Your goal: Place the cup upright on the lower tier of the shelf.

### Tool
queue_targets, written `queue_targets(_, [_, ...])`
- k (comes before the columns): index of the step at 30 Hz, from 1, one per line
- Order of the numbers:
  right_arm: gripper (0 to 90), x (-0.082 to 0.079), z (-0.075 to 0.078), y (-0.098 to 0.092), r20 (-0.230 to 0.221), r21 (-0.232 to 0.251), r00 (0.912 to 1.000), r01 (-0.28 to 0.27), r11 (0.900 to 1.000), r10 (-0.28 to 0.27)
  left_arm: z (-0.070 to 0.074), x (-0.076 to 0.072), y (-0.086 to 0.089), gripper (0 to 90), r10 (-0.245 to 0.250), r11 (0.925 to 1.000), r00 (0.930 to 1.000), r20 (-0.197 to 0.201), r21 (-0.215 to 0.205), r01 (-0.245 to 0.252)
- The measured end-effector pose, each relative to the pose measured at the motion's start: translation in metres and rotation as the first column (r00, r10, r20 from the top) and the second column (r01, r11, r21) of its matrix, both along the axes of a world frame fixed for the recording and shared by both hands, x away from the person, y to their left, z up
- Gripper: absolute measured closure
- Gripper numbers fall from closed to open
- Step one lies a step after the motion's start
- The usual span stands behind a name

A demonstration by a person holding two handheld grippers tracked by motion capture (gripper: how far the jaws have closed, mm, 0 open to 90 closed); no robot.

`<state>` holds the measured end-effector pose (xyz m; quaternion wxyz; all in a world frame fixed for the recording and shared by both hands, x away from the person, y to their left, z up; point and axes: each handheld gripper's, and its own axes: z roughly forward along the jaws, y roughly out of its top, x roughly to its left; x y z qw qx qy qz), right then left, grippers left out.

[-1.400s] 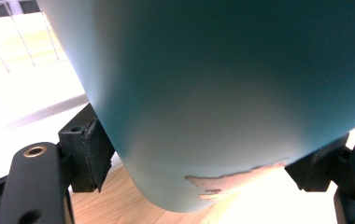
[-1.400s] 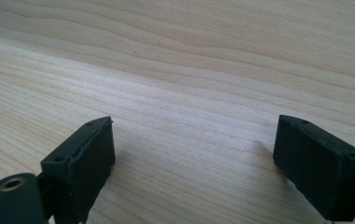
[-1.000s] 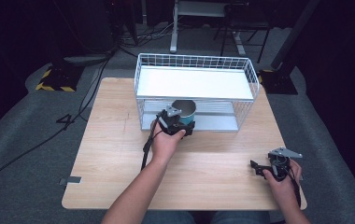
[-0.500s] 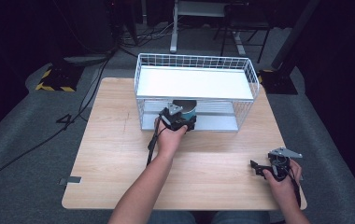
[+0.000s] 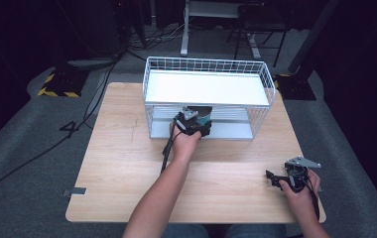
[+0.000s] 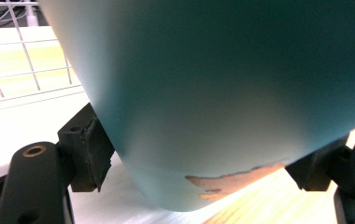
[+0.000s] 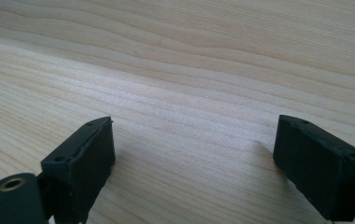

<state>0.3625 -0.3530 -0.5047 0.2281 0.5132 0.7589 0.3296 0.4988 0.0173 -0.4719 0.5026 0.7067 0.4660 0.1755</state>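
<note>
We see the left gripper [image 5: 195, 120] at the near open side of the white wire rack [image 5: 207, 96], which stands on the far half of the wooden worktop [image 5: 122, 163]. Its jaws are clamped on a teal cup [image 5: 202, 117], one black jaw on each side of the cup's wall. In the left gripper view the cup [image 6: 222, 93] looms close between the two jaws, its teal coat chipped near the base so that a brownish patch shows. Under the cup lies the pale lower shelf of the rack [image 6: 31, 126], and the white wire mesh [image 6: 21, 70] stands behind at the upper left. From the high view the cup sits at the near edge of that lower shelf, under the rack's white upper shelf [image 5: 206, 88]; we cannot tell whether its base rests on the shelf or hangs just above it.

The right gripper [image 5: 278, 179] is well apart from the rack, at the near right corner of the worktop, held low in the person's right hand [image 5: 303, 191]. Its jaws stand wide apart with nothing between them; in the right gripper view we see bare wood grain [image 7: 189, 93] between the two black jaws.
</note>
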Motion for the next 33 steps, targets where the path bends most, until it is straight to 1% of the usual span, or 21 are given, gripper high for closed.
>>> queue_targets(2, [13.1,0.000,0.000,0.000,0.000,0.000,1.0000,0.000,1.000,0.000,-0.001,0.002,-0.002,21.9,0.006,1.0000,1.0000,0.002,0.003,-0.006])
queue_targets(4, [13.1,0.000,0.000,0.000,0.000,0.000,1.0000,0.000,1.000,0.000,-0.001,0.005,-0.005,21.8,0.026,0.9996,0.9997,0.000,0.010,-0.026])
queue_targets(5, [13.1,0.000,0.000,0.000,0.001,-0.001,1.0000,-0.001,1.000,0.001,-0.001,0.006,-0.007,21.8,0.038,0.9992,0.9993,-0.003,0.013,-0.038])
queue_targets(6, [13.1,0.000,0.000,0.000,0.001,-0.001,1.0000,-0.001,1.000,0.001,-0.001,0.007,-0.008,21.8,0.041,0.9991,0.9991,-0.009,0.013,-0.040])
queue_targets(9, [13.1,0.000,0.000,0.000,0.001,-0.001,1.0000,-0.001,1.000,0.001,0.000,0.011,-0.012,21.8,0.053,0.9981,0.9986,-0.002,0.030,-0.053])
queue_targets(11, [13.1,0.000,0.000,0.000,0.001,0.000,1.0000,-0.001,1.000,0.001,-0.001,0.013,-0.013,21.8,0.053,0.9980,0.9986,-0.005,0.036,-0.053])
queue_targets(13, [13.1,0.000,0.000,0.000,0.000,0.000,1.0000,0.000,1.000,0.000,-0.002,0.015,-0.013,21.8,0.057,0.9970,0.9983,-0.009,0.052,-0.057])
queue_targets(21, [13.0,0.000,0.000,0.000,0.000,-0.001,1.0000,0.000,1.000,0.000,-0.007,0.020,-0.015,21.7,0.061,0.9965,0.9978,-0.025,0.059,-0.059])
queue_targets(22, [13.1,0.000,0.000,0.000,0.000,-0.001,1.0000,0.000,1.000,0.000,-0.008,0.020,-0.014,21.7,0.058,0.9962,0.9979,-0.029,0.066,-0.056])
queue_targets(23, [13.1,0.000,0.000,0.000,0.000,0.000,1.0000,0.000,1.000,0.000,-0.009,0.021,-0.014,21.7,0.062,0.9963,0.9976,-0.032,0.062,-0.060])
queue_targets(26, [13.1,0.000,0.000,0.000,0.000,-0.001,1.0000,0.000,1.000,0.000,-0.011,0.021,-0.013,21.7,0.066,0.9947,0.9970,-0.041,0.082,-0.063])
queue_targets(29, [13.1,0.000,0.000,0.000,0.000,-0.001,1.0000,0.000,1.000,0.000,-0.012,0.022,-0.012,21.6,0.056,0.9936,0.9974,-0.046,0.101,-0.051])
queue_targets(33, [13.1,0.000,0.000,0.000,0.001,-0.001,1.0000,-0.001,1.000,0.001,-0.013,0.023,-0.012,21.5,0.051,0.9931,0.9979,-0.039,0.108,-0.047])
